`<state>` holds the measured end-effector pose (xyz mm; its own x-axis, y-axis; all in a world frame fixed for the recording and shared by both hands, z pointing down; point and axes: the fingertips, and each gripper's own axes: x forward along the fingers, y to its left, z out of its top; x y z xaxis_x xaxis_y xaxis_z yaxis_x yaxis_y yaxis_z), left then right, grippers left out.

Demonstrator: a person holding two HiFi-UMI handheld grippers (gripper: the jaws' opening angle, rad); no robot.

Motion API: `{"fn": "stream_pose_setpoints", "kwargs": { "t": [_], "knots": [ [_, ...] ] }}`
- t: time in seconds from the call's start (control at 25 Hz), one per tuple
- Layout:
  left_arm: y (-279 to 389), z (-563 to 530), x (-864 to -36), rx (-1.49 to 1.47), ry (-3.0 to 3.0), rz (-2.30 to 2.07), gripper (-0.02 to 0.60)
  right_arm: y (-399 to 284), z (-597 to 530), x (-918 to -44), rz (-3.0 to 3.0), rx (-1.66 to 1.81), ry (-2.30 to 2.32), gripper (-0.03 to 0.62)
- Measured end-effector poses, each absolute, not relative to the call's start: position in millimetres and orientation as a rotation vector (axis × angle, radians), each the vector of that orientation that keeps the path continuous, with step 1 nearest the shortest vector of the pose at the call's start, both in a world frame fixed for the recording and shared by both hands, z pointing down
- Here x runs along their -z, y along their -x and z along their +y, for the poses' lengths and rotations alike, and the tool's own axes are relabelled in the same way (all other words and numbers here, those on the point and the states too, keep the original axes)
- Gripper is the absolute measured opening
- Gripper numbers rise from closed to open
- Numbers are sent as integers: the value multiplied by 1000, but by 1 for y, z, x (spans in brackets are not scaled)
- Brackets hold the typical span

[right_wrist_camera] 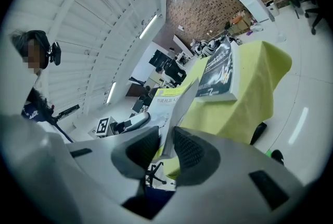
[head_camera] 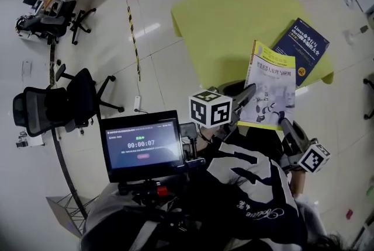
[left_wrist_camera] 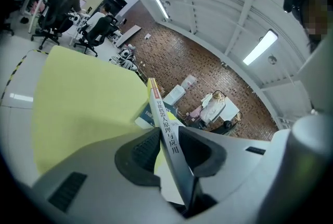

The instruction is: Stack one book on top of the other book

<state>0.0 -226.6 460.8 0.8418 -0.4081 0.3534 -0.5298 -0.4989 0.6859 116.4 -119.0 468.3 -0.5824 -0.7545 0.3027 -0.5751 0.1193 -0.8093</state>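
The left gripper (head_camera: 248,93) has its jaws partly closed, pressing on the spine edge of the white book (head_camera: 270,89). The book is tilted above the near edge of the yellow worktop (head_camera: 234,16). The right gripper (head_camera: 284,123) has its jaws narrowly clamped on the book's near right corner. Farther right, the blue book (head_camera: 304,48) lies flat on the worktop, possibly touching the white book's far edge.
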Motion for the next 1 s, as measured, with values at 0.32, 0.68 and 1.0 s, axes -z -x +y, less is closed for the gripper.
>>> {"fn": "stream_pose_setpoints", "kwargs": {
  "t": [0.32, 0.68, 1.0],
  "knots": [
    [-110, -296, -488, -142, -2111, -806, 114, -241, -205, -489, 2314, 1457, 1244, 93],
    [-182, -340, -517, -215, -2078, -816, 114, -311, -249, -505, 2335, 1496, 1262, 94],
    [-193, -356, -564, -420, -2054, -842, 110, -320, -261, -522, 2410, 1521, 1311, 63]
  ]
}}
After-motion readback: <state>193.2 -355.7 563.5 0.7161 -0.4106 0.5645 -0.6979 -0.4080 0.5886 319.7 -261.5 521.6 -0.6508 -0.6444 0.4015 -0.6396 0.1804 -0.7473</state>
